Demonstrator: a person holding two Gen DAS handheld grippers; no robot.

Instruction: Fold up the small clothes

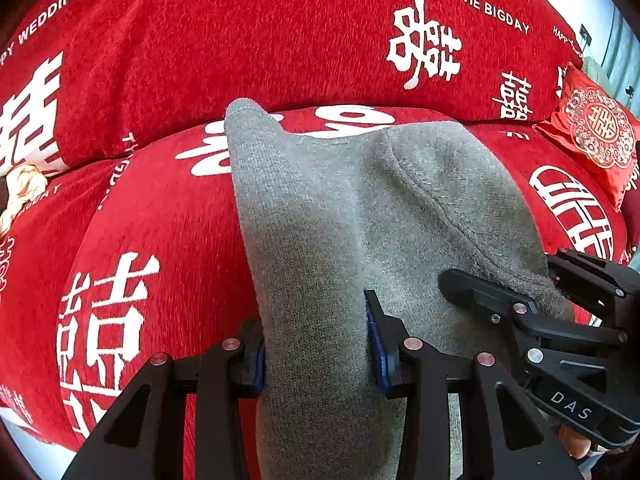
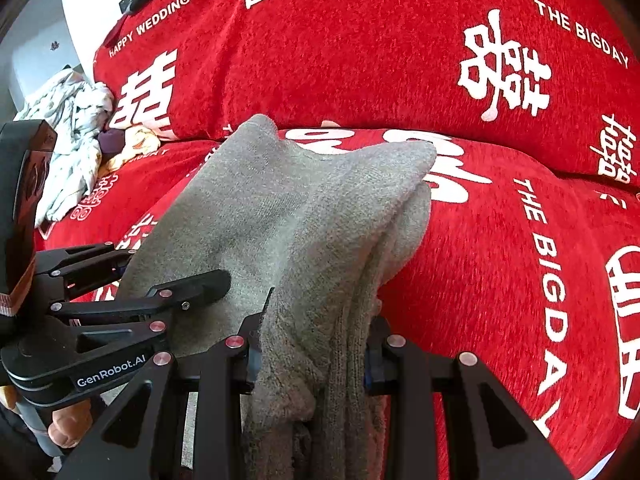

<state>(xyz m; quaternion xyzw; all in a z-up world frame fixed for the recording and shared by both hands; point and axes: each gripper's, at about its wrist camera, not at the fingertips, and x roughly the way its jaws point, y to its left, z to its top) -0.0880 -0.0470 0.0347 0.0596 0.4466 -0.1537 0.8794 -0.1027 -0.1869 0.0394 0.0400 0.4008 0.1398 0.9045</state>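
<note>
So the biggest thing here is the red sofa cover (image 1: 168,80), printed all over with white double-happiness characters plus "HAPPY WEDDING" and "THE BIGDAY", and it fills both wrist views from 9 o'clock round to 3.

Next down is the grey knit garment (image 1: 340,216), the thing we're folding. It sits dead centre in both views, stretched out from our grippers toward 12 o'clock with its far end draped on the seat cushion. In the right wrist view it looks doubled over, with several layers stacked along the edge at about 4 o'clock of the cloth.

The pile of pale patterned clothes (image 2: 76,136) sits at 9 o'clock in the right view, up against the sofa back. The small red embroidered cushion (image 1: 596,128) is at 2 o'clock in the left view.

Then our tools. The left gripper (image 1: 320,344) at 6 o'clock has its jaws pinching a thick fold of the grey knit. The right gripper (image 2: 312,344) does the same, jaws clamped on a bunched wad of that cloth. Each shows up in the other's view, just beside it.
</note>
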